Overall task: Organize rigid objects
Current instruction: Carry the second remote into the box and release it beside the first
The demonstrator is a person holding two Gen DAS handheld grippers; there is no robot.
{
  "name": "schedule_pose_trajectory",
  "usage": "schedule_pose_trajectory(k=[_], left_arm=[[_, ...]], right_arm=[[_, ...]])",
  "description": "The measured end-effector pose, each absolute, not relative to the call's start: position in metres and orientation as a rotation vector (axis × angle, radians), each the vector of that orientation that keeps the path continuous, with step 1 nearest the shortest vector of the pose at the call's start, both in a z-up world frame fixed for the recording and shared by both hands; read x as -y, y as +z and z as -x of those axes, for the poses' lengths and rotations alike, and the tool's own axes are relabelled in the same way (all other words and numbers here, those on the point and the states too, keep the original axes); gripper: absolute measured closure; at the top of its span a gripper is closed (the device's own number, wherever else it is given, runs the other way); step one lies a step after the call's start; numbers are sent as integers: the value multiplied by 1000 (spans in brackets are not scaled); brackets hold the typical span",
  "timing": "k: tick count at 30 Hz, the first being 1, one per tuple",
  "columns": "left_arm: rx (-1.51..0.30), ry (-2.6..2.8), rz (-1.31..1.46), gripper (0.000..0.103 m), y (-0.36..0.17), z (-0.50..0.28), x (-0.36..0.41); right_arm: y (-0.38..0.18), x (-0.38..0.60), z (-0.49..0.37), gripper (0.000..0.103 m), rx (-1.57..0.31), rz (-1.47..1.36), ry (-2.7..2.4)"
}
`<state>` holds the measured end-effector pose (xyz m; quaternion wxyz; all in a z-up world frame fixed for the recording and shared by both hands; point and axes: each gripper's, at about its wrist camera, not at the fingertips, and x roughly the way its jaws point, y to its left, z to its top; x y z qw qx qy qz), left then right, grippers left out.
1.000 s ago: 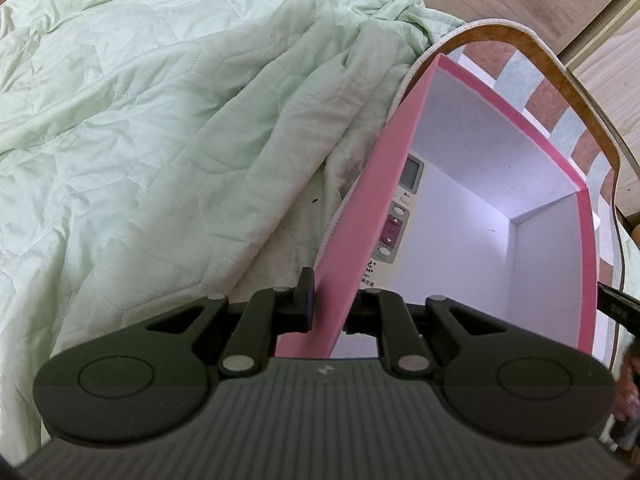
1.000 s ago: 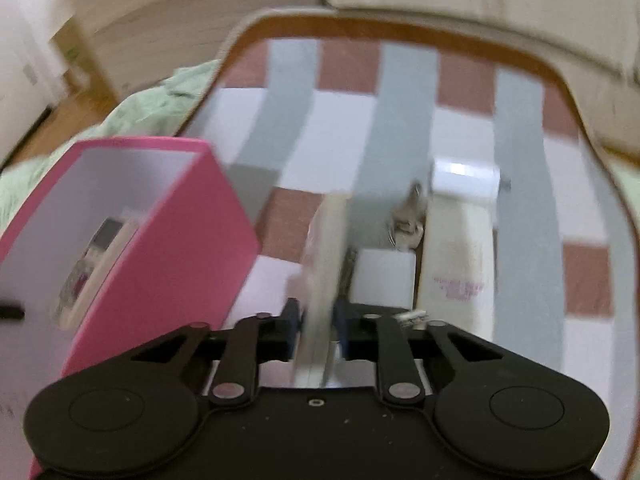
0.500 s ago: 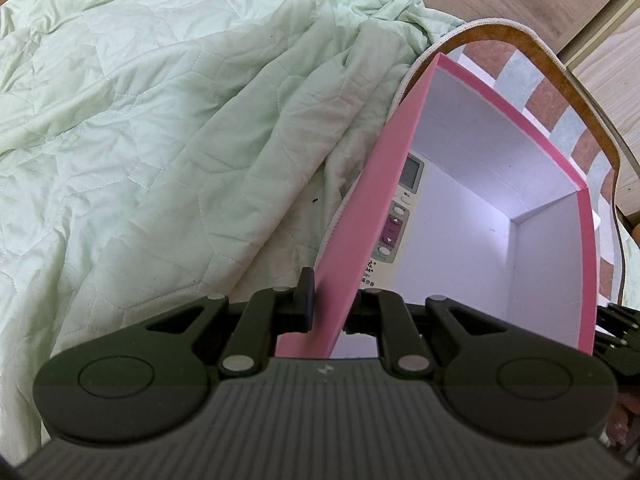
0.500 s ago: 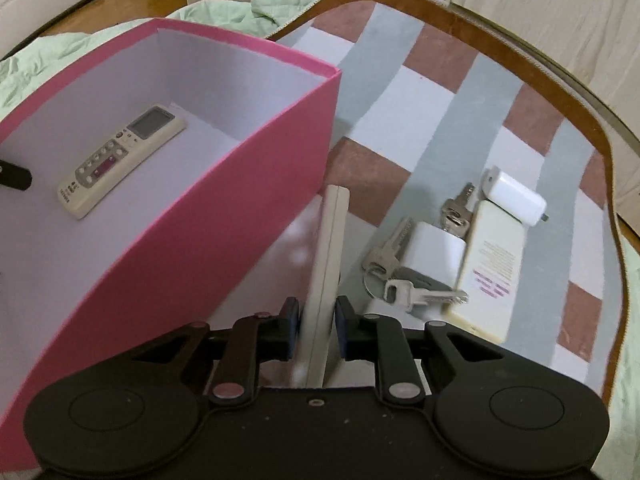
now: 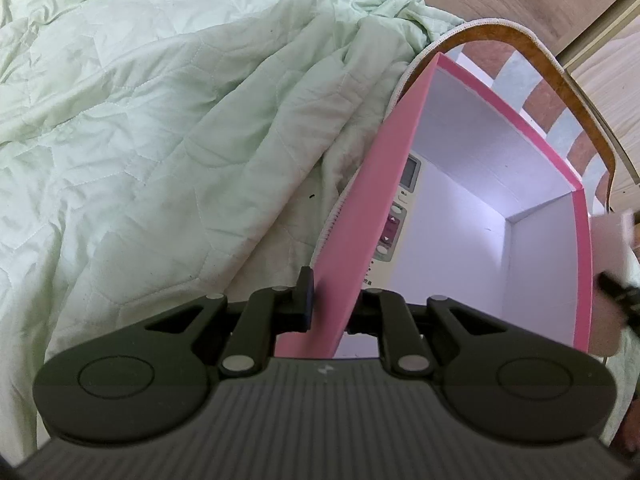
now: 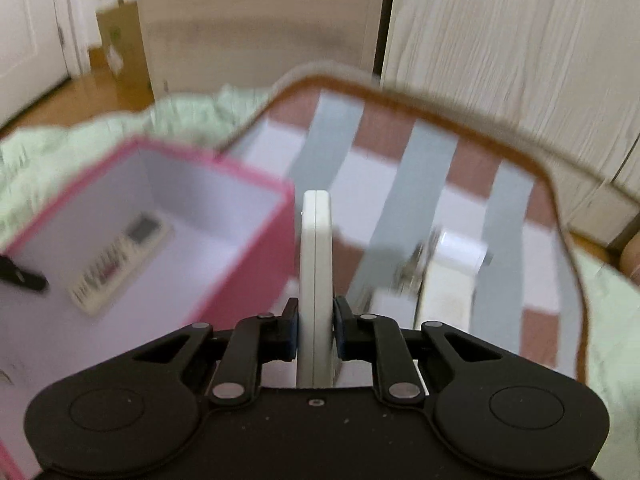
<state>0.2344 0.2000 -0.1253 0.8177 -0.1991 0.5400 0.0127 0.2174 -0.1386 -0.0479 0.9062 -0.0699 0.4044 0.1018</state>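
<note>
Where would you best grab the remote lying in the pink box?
Pinch the remote across its long edges near the middle, coming straight down through the open top: it lies flat, buttons up, and the pink box blocks sideways approach.

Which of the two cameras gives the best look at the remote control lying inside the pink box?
The right wrist view. There the whole remote control shows from above on the floor of the pink box, though blurred. In the left wrist view the picture is sharper, but the box wall hides part of the remote, leaving only a strip with its screen and buttons.
</note>
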Motion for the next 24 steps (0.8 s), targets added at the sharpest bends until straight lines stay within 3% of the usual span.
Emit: schedule_pose_trajectory(k=[6,11,16,24], left_arm=[[-1150,22,419,90,-126,-234,-200],[-1150,22,418,90,-126,-234,-200],[-1149,16,421,90,-127,-234,-200],[-1156,-11,413,89,-126,-233,-202]], right_arm=[[-3,109,-210,83,-811,23,419],[-32,62,-222,83,-989,-61,511],[-80,15,-244,83,-1095,138,425],[-114,-27,-276,83,-1019,612,252]])
